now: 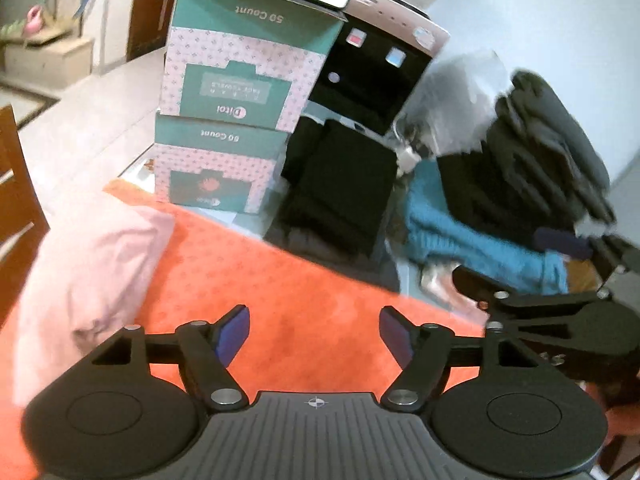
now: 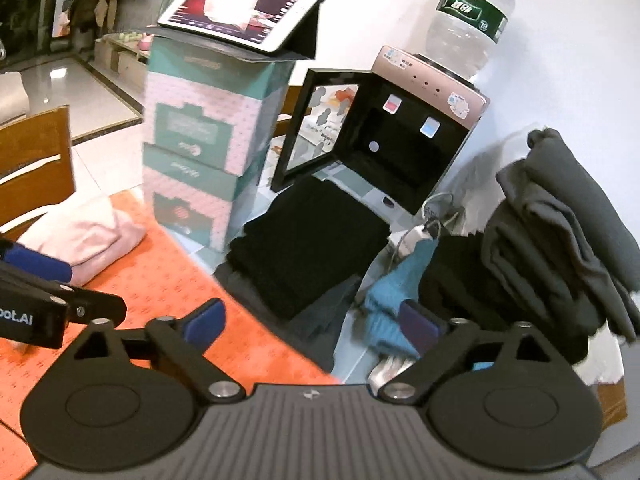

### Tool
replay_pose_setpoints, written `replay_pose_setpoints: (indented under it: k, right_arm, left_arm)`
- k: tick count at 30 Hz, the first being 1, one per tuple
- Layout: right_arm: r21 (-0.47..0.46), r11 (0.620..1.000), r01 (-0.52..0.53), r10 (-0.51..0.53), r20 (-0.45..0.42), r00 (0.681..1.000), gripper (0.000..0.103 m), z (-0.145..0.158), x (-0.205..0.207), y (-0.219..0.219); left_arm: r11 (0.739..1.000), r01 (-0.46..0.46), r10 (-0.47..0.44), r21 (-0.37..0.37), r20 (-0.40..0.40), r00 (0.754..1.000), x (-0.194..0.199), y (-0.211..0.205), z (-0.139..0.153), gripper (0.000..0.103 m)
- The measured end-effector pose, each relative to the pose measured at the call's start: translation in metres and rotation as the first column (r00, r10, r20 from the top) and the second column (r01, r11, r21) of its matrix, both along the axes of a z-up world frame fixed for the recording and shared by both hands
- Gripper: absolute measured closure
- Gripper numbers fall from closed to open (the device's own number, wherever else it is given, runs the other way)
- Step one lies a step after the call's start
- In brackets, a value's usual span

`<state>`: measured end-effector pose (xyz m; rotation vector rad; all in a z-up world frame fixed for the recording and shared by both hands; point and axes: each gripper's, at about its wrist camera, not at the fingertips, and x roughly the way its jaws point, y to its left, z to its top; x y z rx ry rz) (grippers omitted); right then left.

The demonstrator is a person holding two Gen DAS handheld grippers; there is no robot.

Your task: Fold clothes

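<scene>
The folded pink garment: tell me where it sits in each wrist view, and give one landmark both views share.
Left wrist view: the folded pink garment lies at the left edge on the orange cloth, left of the left gripper.
Right wrist view: it lies at middle left, on the same cloth.
Shared landmark: the stacked teal and pink boxes behind the garment.

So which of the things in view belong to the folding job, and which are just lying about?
Part of the job:
- pink garment, folded on the orange cloth
- black garment, folded
- blue knit, loose
- grey clothes pile

Just lying about:
- stacked tissue boxes
- tablet on top of them
- water dispenser with its bottle
- wooden chair
</scene>
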<state>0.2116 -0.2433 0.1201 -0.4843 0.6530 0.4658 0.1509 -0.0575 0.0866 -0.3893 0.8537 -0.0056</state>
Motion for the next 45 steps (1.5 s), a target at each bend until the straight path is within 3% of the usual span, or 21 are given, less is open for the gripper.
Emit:
replay_pose_setpoints:
  k: [4, 8, 19, 27, 33, 36, 40, 45]
  right_arm:
    - [0.043, 0.999, 0.026, -0.025, -0.025, 0.999, 0.000, 0.001, -0.035, -0.006]
    - [0.089, 0.995, 0.054, -0.049, -0.049, 0.998, 0.000, -0.002, -0.068, -0.012]
    - [0.182, 0.967, 0.176, -0.162, -0.089, 0.983, 0.000, -0.011, -0.137, -0.018]
    - [0.273, 0.908, 0.318, -0.283, -0.160, 0.946, 0.000, -0.021, -0.179, -0.025]
    - [0.288, 0.865, 0.411, -0.376, -0.171, 0.911, 0.000, -0.043, -0.211, -0.025]
    - [0.281, 0.856, 0.434, -0.398, -0.179, 0.900, 0.000, -0.053, -0.224, -0.022]
    - [0.266, 0.868, 0.419, -0.376, -0.198, 0.905, 0.000, -0.063, -0.235, -0.013]
    - [0.248, 0.888, 0.387, -0.345, -0.197, 0.918, 0.000, -0.068, -0.244, -0.001]
  left_arm:
    - [0.998, 0.041, -0.041, 0.047, -0.003, 0.999, -0.032, 0.005, -0.004, 0.028]
    - [0.997, 0.057, -0.057, 0.048, -0.015, 0.998, -0.056, 0.015, -0.006, 0.027]
    - [0.984, 0.103, -0.106, 0.142, 0.010, 0.994, -0.093, 0.029, 0.006, 0.022]
    - [0.950, 0.168, -0.175, 0.262, 0.005, 0.985, -0.116, 0.035, 0.005, 0.009]
    - [0.961, 0.140, -0.135, 0.240, -0.039, 0.990, -0.130, 0.040, -0.015, 0.005]
    - [0.953, 0.144, -0.138, 0.267, -0.044, 0.990, -0.137, 0.040, -0.021, 0.004]
    - [0.944, 0.135, -0.127, 0.301, -0.045, 0.991, -0.145, 0.043, -0.026, 0.004]
    - [0.965, 0.115, -0.104, 0.234, -0.057, 0.993, -0.153, 0.049, -0.032, 0.004]
